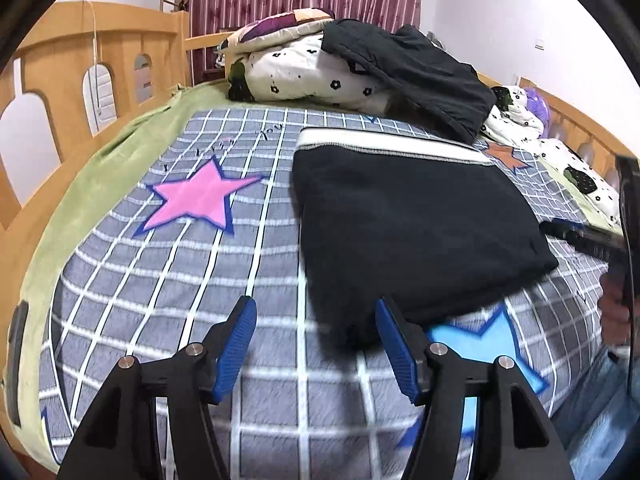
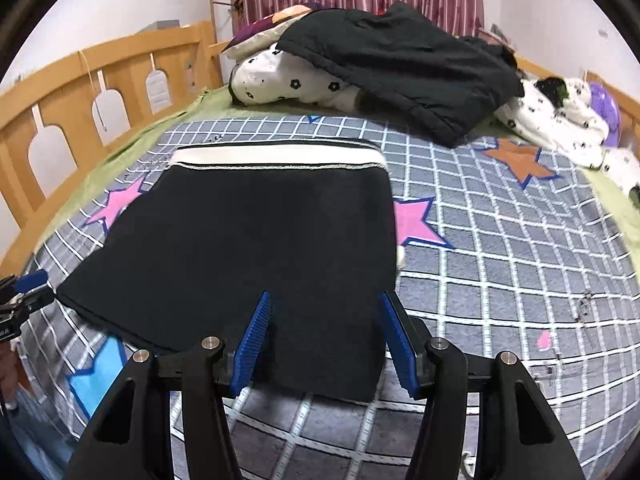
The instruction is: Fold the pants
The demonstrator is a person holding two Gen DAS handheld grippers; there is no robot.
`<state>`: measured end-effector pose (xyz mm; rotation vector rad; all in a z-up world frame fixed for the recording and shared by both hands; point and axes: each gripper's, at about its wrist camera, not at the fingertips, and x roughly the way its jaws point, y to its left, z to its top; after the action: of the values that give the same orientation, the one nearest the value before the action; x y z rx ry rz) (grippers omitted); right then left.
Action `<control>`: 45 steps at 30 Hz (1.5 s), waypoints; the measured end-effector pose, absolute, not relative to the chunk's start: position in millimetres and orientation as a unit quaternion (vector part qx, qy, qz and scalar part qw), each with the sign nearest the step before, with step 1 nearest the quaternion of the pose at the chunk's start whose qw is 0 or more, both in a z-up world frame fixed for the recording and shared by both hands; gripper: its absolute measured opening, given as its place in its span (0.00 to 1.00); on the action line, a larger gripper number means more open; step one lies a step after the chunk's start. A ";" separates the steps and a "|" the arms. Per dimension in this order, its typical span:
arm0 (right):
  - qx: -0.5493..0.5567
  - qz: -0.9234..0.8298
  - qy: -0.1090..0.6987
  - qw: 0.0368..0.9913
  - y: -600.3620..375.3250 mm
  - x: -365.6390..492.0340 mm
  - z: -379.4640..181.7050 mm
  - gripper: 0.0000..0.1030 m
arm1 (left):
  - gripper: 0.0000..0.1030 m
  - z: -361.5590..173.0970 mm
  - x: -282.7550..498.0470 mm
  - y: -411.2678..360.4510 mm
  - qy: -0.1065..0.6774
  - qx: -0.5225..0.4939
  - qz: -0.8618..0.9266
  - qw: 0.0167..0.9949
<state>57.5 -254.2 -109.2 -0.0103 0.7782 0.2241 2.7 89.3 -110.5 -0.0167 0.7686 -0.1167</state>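
Note:
Black pants (image 1: 412, 224) with a white waistband (image 1: 384, 144) lie folded into a flat rectangle on the grey checked bedspread (image 1: 168, 280). They also show in the right wrist view (image 2: 256, 248), waistband (image 2: 276, 158) at the far end. My left gripper (image 1: 316, 312) is open and empty, just off the pants' near left corner. My right gripper (image 2: 324, 308) is open and empty, hovering over the pants' near edge. The left gripper's tip (image 2: 24, 292) shows at the left edge of the right wrist view; the right gripper's body (image 1: 600, 240) shows at the right edge of the left wrist view.
A dark jacket (image 1: 416, 72) lies over flowered pillows (image 1: 304, 76) at the head of the bed. More flowered bedding (image 2: 560, 120) is piled at the back right. A wooden rail (image 1: 80, 64) runs along the left side. Star patches mark the bedspread.

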 end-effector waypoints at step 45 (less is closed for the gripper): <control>0.069 0.165 0.430 0.885 -294.3 238.7 -135.5 0.67 | 0.61 -167.8 230.4 107.4 0.453 -0.175 -0.170 0.858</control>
<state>238.7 -294.3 -135.5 0.1441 0.8944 0.3430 230.4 107.4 -167.8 -0.3669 0.9511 -0.3563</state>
